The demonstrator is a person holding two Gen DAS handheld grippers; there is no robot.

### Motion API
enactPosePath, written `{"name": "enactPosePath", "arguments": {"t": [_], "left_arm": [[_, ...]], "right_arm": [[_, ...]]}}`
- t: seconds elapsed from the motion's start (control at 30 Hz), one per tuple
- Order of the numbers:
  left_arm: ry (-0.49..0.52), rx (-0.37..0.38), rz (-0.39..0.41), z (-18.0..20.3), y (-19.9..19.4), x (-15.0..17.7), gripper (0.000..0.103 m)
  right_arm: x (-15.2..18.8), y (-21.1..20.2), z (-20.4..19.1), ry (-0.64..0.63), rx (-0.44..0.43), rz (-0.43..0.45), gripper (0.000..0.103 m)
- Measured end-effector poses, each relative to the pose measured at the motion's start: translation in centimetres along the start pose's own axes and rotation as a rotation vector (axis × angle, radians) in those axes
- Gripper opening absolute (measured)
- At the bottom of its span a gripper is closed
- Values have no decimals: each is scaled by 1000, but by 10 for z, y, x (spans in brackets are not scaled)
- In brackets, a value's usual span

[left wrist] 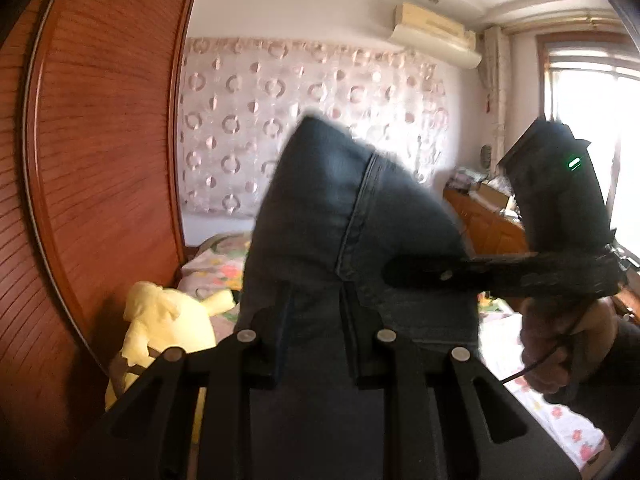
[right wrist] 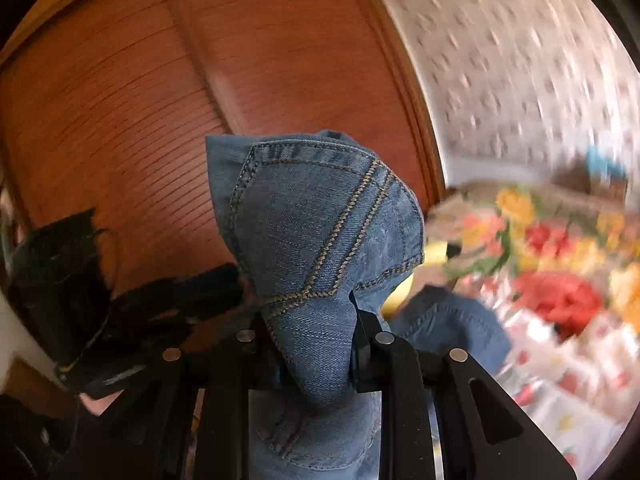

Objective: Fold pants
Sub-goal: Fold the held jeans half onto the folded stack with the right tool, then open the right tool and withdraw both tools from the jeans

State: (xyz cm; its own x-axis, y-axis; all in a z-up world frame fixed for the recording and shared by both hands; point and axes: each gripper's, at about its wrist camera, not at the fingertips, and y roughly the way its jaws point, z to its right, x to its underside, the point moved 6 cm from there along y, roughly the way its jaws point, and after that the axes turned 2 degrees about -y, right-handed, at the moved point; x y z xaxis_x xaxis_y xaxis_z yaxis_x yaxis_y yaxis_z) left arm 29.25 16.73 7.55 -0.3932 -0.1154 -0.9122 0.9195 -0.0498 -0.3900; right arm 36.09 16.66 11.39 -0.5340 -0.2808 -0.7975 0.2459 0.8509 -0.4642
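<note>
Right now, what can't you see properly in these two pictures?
- How the jeans hang below the tongs: cut off by the lower edge in both views.
- Flowery bedspread: smeared by blur in the right view.
- Yellow plush toy: partly hidden by the left tongs in the left view.
- Cluttered dresser top: too small, behind the right tongs.

No readable text, labels, brands or numbers in either view
</note>
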Motion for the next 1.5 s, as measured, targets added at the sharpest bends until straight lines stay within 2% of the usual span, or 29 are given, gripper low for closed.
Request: {"name": "enactPosePath", "arguments": {"t": [0.03,0.07,0.1,0.13,0.2,0.23,0.3,0.4,0.47,0.53,0.57,0.6,0.63,0.67,0.77,0.87,0.93,1.07,1.3,1.5], "left_arm": [[2,1,-24,-3,14,6,21],[0,10,-53,-6,32,18,21],[-5,15,-104,-11,55,35,21],[-8,4,-146,-13,69,49,21],[-26,15,-244,-17,101,85,21],[-27,20,-263,-17,106,92,21],[-20,27,-287,-15,112,106,21],[-11,27,-306,-17,115,120,21],[-9,18,-315,-15,114,121,21],[-8,10,-323,-15,116,123,21],[-11,7,-327,-15,117,124,21],[-14,8,-329,-13,119,122,21],[-18,9,-333,-15,121,122,21],[-19,9,-335,-16,120,122,21],[-19,6,-337,-17,122,127,21],[-32,8,-335,-19,123,130,21],[-37,13,-328,-19,123,129,22],[-16,1,-311,-15,118,124,21],[-1,-3,-246,0,85,104,21],[31,13,-187,29,47,83,21]], "right_arm": [[8,17,15,12,25,-24,28],[18,33,33,17,60,-59,38],[37,60,61,20,135,-135,45],[57,80,88,25,228,-192,47],[79,96,121,61,308,-236,50],[80,93,127,68,307,-216,53],[74,84,133,73,296,-192,67],[59,69,130,6,332,-171,68],[44,55,123,-62,393,-119,68],[32,42,119,-73,408,-60,68],[27,38,122,-72,405,-35,68],[23,37,118,-79,387,-21,63],[20,39,114,-94,356,-24,55],[18,43,110,-112,326,-35,40],[22,65,113,-145,328,-94,24],[37,90,146,-148,453,-172,24],[48,92,161,-95,460,-177,24],[55,82,161,-93,493,-164,24],[50,22,111,-99,474,-78,24],[50,-39,59,-107,458,-2,24]]}}
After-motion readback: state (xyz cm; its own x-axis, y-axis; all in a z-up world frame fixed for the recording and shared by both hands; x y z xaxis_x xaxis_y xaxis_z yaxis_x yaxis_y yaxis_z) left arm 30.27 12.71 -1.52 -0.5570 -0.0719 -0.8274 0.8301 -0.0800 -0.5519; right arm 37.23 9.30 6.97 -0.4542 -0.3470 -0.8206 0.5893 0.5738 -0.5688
